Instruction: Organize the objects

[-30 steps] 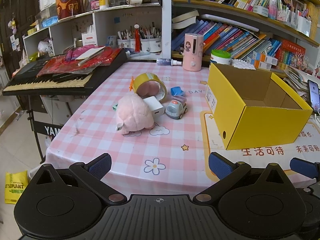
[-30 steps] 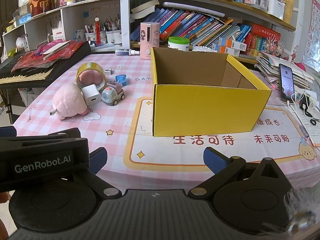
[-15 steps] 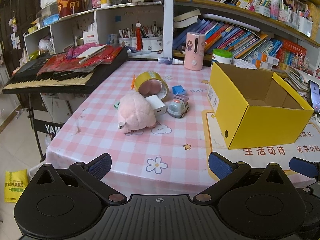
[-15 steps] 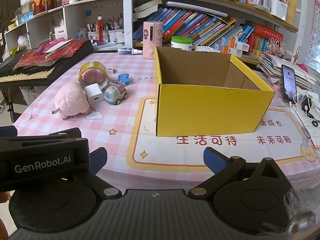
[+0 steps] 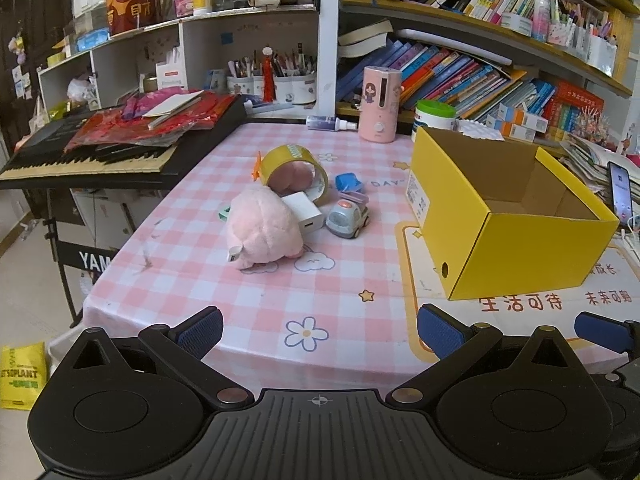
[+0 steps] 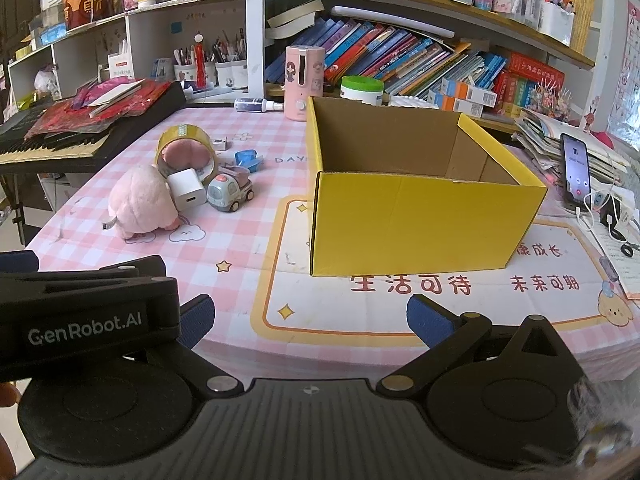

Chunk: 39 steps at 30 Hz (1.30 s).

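Observation:
An open, empty yellow cardboard box [image 5: 516, 248] [image 6: 416, 224] stands on the pink checked table. Left of it lie a pink plush toy [image 5: 262, 232] [image 6: 140, 202], a white charger cube [image 5: 306, 216] [image 6: 186, 194], a yellow tape roll [image 5: 296, 168] [image 6: 186, 148], a small toy car [image 5: 347, 220] [image 6: 231, 194] and a blue clip [image 5: 349, 182] [image 6: 247, 159]. My left gripper [image 5: 318, 330] is open and empty at the table's near edge. My right gripper [image 6: 308, 318] is open and empty before the box, with the left gripper's body [image 6: 80, 316] beside it.
A keyboard [image 5: 100, 148] piled with red papers sits at the table's left. A pink dispenser [image 5: 380, 104], a spray bottle [image 5: 330, 123] and a green-lidded tub [image 5: 434, 118] stand at the back below bookshelves. A phone [image 6: 576, 174] with cables leans at the right.
Both grippers have moved slightly closer to the table and objects; both stay open. Nothing on the table has moved.

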Motion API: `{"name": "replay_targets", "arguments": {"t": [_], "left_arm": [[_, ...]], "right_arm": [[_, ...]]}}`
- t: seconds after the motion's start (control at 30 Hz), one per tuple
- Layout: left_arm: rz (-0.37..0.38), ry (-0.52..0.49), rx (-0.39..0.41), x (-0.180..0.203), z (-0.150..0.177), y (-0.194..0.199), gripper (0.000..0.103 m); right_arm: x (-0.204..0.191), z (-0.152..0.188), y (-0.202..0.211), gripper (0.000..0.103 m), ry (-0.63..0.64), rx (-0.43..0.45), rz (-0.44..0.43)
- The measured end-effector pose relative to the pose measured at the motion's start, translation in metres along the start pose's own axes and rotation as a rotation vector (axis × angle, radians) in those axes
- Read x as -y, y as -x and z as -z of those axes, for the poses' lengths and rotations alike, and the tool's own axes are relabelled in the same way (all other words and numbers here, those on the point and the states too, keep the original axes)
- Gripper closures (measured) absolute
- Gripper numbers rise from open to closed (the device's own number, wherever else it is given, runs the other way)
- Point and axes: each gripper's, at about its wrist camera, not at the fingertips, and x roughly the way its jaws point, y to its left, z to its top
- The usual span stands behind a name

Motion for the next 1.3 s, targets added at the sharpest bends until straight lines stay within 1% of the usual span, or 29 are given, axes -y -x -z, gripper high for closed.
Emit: {"name": "replay_targets", "arguments": {"t": [0.27, 0.7, 0.9, 1.07, 1.2, 1.3], "left_arm": [[0.006, 0.001, -0.005, -0.004, 0.000, -0.002, 0.000], [0.013, 0.030, -0.007, -0.023, -0.001, -0.004, 0.000], [-0.014, 0.065, -0.018, -0.037, 0.002, -0.007, 0.000], [-0.047, 0.118, 0.002, -0.052, -0.001, -0.010, 0.000], [-0.067, 0.155, 0.029, -0.063, -0.011, -0.018, 0.000], [-0.077, 0.169, 0.038, -0.069, -0.023, -0.030, 0.000]], "right_arm": [[-0.002, -0.001, 0.000, 0.000, 0.000, -0.004, 0.000], [-0.017, -0.005, -0.001, 0.000, 0.030, -0.001, -0.024], [-0.028, -0.006, -0.006, 0.000, 0.061, -0.006, -0.054], [-0.041, -0.009, -0.010, 0.003, 0.112, 0.022, -0.113], [-0.052, -0.017, -0.020, 0.013, 0.155, 0.053, -0.145], [-0.060, -0.025, -0.035, 0.020, 0.179, 0.047, -0.167]]}}
